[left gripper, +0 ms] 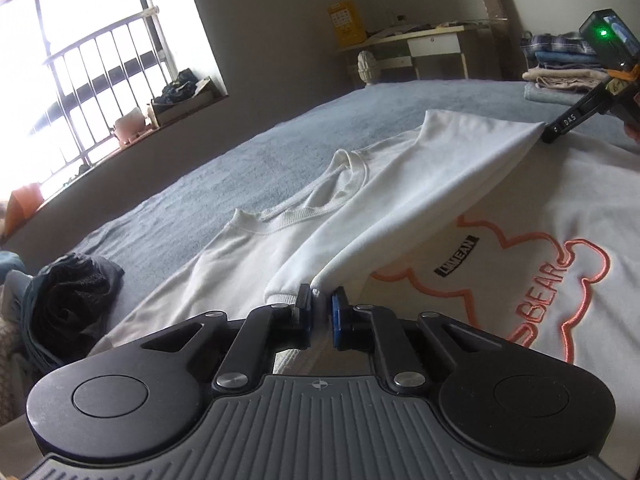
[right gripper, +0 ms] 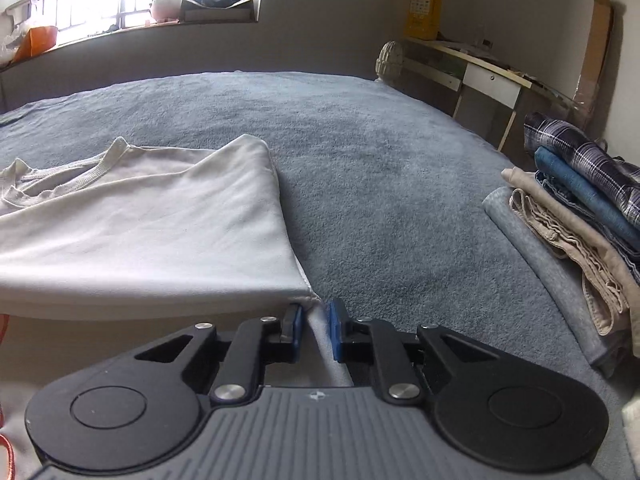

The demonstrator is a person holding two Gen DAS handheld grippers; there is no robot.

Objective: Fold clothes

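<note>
White sweatshirt (left gripper: 420, 200) spread on a blue-grey bed cover (left gripper: 280, 132), soft brushed knit, ribbed round collar (left gripper: 316, 212), orange outlined bear shape with "BEAR" lettering (left gripper: 548, 280) and a small black label on the chest. One sleeve (left gripper: 400, 216) lifted off the body and stretched taut between both tools, forming a smooth, faintly creased band above the print. Left gripper (left gripper: 321, 304) clenched on the ribbed cuff end, blue pads pinching the fabric. Right gripper (right gripper: 314, 320) likewise closed on white cloth at the sleeve's shoulder-side corner (seen from the left camera as a black finger (left gripper: 568, 122) meeting the fabric tip, a green lamp lit on its housing).

Bed cover plush, short-piled, slightly mottled; wide and flat beyond the sweatshirt toward the far edge, much open room there. At the right edge, well apart from the sweatshirt, a stack of folded clothes (right gripper: 580, 208): grey towel-like layer at the bottom, beige trousers, blue denim, dark plaid shirt on top. At the left, near the bed's side, a crumpled dark garment (left gripper: 68, 304), glossy and wrinkled. Barred window (left gripper: 80, 72) very bright, sill holding a box and small items. Against the far wall a pale desk (left gripper: 432, 46) with a white drawer, a yellow box (left gripper: 346, 24) on it, and a ribbed white object (left gripper: 366, 66) beside the bed's far corner.
</note>
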